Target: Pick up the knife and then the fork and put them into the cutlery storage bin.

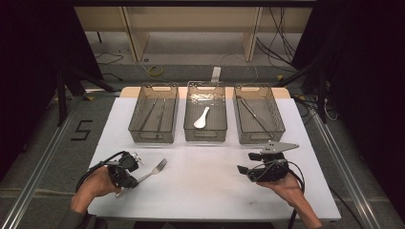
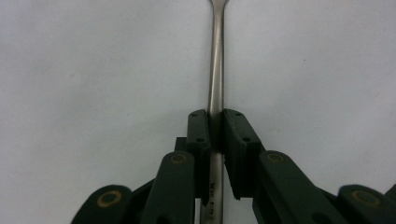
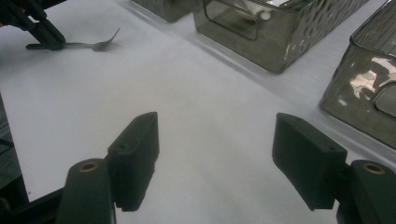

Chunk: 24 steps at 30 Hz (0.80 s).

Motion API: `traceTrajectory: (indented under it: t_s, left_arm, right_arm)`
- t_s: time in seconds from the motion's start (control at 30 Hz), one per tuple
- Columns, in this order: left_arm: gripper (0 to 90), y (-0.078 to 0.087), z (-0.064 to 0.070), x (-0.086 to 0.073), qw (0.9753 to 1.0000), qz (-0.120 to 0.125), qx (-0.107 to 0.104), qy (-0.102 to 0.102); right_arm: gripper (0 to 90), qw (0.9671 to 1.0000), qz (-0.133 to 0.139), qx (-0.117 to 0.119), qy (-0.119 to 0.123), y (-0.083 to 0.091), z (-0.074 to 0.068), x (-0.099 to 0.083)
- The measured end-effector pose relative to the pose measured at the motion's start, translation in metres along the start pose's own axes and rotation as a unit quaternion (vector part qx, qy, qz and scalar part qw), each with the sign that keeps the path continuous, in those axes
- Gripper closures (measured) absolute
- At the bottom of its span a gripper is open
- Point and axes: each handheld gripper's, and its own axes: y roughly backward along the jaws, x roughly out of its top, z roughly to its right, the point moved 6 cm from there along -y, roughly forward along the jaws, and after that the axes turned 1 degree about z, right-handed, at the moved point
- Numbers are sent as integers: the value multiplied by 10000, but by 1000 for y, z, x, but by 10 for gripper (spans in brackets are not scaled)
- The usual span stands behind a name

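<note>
A metal fork (image 1: pixel 154 171) lies at the front left of the white table (image 1: pixel 205 191), tines pointing up and right. My left gripper (image 1: pixel 128 179) is shut on the fork's handle (image 2: pixel 215 93), the jaws pressed on both sides of it. In the right gripper view the same fork (image 3: pixel 95 44) and left gripper (image 3: pixel 39 32) appear far off at top left. My right gripper (image 1: pixel 243 169) hovers at the front right, open, its jaws (image 3: pixel 215 158) wide apart over bare table.
Three smoky clear bins stand in a row across the table's back: the left bin (image 1: pixel 154 114) holds long utensils, the middle bin (image 1: pixel 206 112) a white spoon (image 1: pixel 201 118), the right bin (image 1: pixel 258 114) a slim metal utensil. Table edges drop to the floor.
</note>
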Motion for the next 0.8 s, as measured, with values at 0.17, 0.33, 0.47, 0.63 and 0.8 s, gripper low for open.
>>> traceTrajectory:
  t_s: [0.17, 0.33, 0.47, 0.63, 0.8]
  left_arm:
    - [812, 0, 0, -1, 10000, 71, -9, 34]
    - [815, 1, -1, 2, 9996, 180, -45, 228]
    - [816, 4, 1, 4, 9993, 219, -102, 270]
    - [817, 11, 6, 11, 9989, 347, -110, 310]
    - [817, 15, 12, 18, 9979, 522, -157, 349]
  right_arm:
    - [327, 10000, 4, 4, 0, 0, 0, 0]
    - [327, 10000, 5, -1, -1, 0, 0, 1]
    - [329, 10000, 19, 8, -10, 1, 0, 1]
    - [329, 10000, 9, 35, 12, 0, -1, 1]
    - [330, 10000, 25, 39, 8, 0, -1, 2]
